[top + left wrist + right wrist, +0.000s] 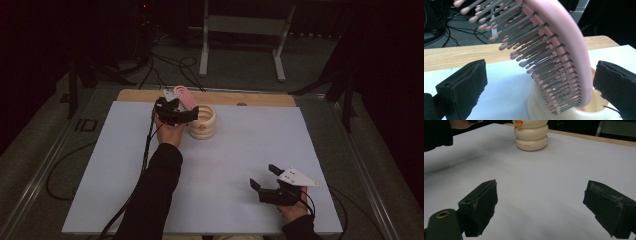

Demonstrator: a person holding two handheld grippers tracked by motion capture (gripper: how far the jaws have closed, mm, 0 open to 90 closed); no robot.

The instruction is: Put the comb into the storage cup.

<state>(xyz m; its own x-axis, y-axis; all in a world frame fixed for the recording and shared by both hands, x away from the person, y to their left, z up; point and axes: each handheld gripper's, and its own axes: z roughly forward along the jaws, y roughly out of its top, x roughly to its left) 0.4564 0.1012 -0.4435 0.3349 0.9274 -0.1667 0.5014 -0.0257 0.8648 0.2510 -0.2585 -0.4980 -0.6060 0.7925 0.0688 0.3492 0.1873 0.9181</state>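
We saw a pink hairbrush (564,47) standing tilted in a cream ringed holder (204,122) near the upper centre of the high view, its lower end down inside the holder's opening and its bristles facing left in the left gripper view. The left gripper (186,111) hovered at the holder, and in its own view the two black jaws stood spread wide on either side of the brush, neither pad touching it as far as we could tell. The right gripper (264,178) sat in the lower right of the high view, well apart from the holder, jaws spread over bare white table (240,150). In the right gripper view the holder (531,135) stood at the top centre, with a small orange mark on its side.
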